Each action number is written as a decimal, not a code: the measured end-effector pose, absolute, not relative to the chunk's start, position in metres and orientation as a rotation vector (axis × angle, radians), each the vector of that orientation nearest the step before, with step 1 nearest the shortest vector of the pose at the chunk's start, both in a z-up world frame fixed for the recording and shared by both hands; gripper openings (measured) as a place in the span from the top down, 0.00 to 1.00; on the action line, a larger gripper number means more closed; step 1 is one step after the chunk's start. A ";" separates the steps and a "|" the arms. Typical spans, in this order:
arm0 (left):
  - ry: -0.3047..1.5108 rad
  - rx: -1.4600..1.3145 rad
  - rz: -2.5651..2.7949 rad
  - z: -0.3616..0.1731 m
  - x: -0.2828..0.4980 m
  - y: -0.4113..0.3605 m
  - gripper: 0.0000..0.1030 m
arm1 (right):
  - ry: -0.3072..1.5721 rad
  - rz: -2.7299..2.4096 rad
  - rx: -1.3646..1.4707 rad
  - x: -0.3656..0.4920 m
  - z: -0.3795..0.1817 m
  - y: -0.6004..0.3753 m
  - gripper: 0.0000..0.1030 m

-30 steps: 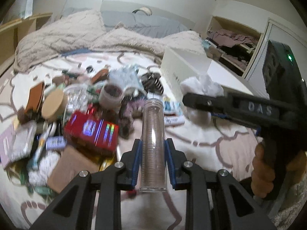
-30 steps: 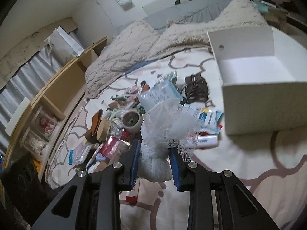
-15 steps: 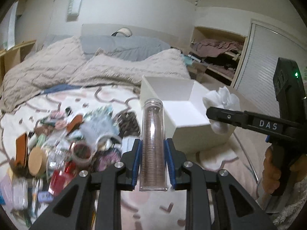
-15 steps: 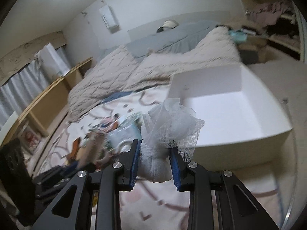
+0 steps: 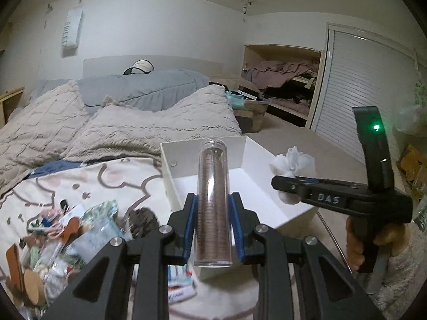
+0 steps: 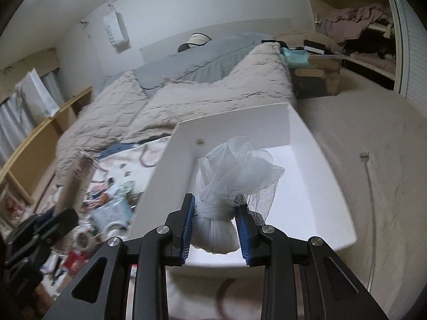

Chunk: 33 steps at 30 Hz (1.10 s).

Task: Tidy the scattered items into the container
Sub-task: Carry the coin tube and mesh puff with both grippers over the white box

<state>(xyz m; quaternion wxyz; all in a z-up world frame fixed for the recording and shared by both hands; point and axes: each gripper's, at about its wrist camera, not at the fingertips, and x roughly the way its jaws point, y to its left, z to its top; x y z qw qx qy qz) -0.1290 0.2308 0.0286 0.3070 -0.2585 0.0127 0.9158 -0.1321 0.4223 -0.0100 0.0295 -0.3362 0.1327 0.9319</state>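
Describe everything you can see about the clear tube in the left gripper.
The clear tube is a straight, see-through plastic cylinder with a flat base and a rimmed top, filled nearly to the top with a stack of brownish discs, perhaps coins. It stands upright in the left gripper, whose blue pads clamp its lower half from both sides. Nothing else touches it. It is held in the air in front of the white box, with the box's open inside behind it.
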 end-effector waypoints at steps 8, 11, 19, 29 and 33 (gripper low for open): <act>-0.004 -0.733 2.425 0.021 -0.172 0.270 0.76 | 0.344 2.831 -1.070 -0.169 -0.022 0.442 0.70; 0.008 -0.754 2.434 0.016 -0.186 0.284 0.76 | 0.348 2.818 -1.106 -0.183 -0.029 0.447 0.70; -0.050 -0.924 2.392 -0.008 -0.222 0.311 0.76 | 0.348 2.739 -1.226 -0.208 -0.061 0.458 0.70; 0.055 -1.072 2.389 -0.041 -0.249 0.335 0.76 | 0.197 2.677 -1.402 -0.216 -0.072 0.450 0.70; 0.050 -1.150 2.356 -0.050 -0.254 0.338 0.76 | 0.186 2.646 -1.454 -0.216 -0.080 0.450 0.70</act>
